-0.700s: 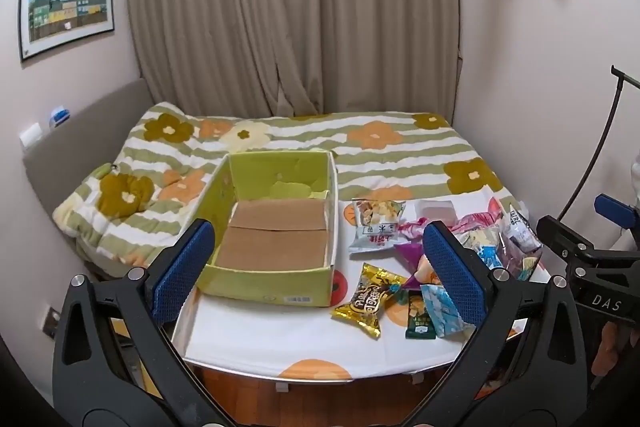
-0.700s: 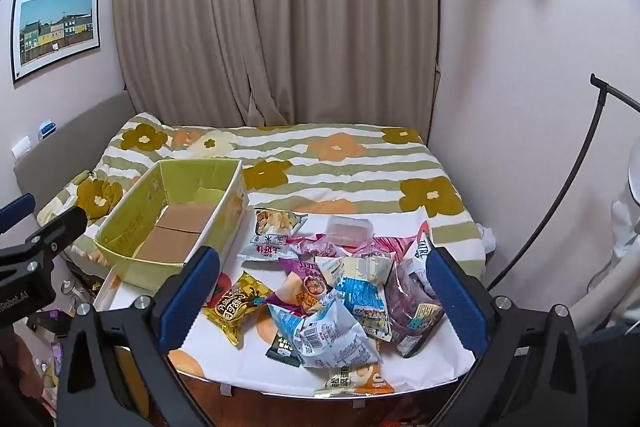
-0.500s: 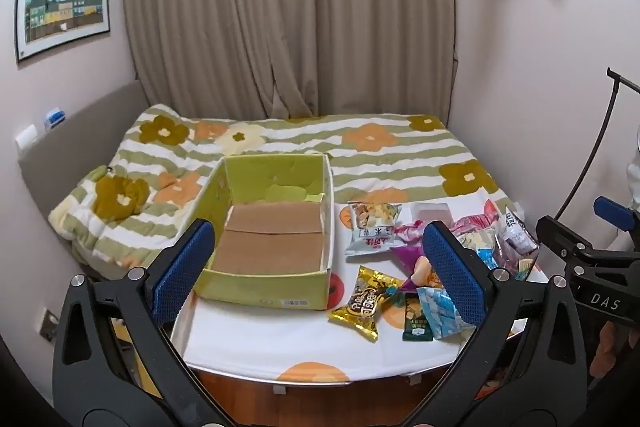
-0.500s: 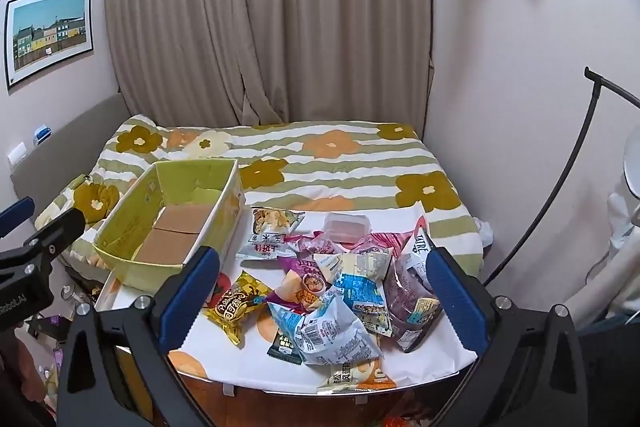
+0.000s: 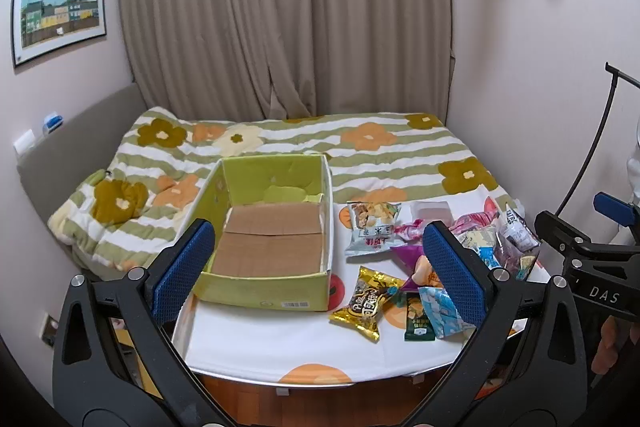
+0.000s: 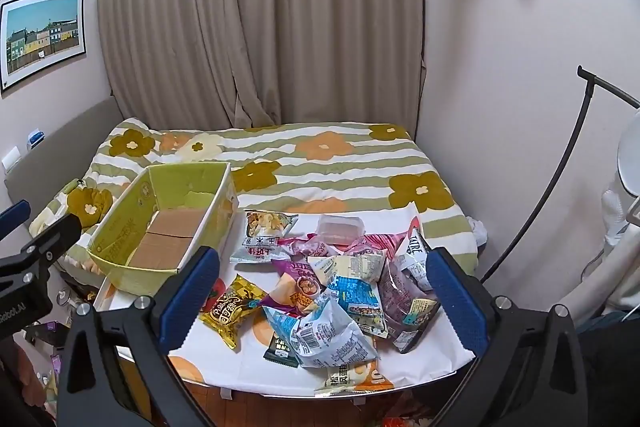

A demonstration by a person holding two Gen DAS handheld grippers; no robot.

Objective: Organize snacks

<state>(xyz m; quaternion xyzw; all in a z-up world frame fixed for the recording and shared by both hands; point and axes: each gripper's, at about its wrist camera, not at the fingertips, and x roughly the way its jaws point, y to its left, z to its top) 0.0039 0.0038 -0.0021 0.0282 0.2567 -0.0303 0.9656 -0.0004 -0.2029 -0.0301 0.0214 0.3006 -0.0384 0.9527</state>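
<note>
Left wrist view, snack pile (image 5: pixel 472 247) half hidden behind right finger, green box (image 5: pixel 268 239) empty, both jaws wide.

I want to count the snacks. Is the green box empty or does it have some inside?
Empty. Inside the green box only its bare brown cardboard bottom shows, and the snacks all lie in a pile on the table beside it.

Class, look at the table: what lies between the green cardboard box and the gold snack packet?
Nothing: only bare tablecloth with a printed red fruit at the green cardboard box corner separates it from the gold snack packet. Both wrist views show this.
</note>
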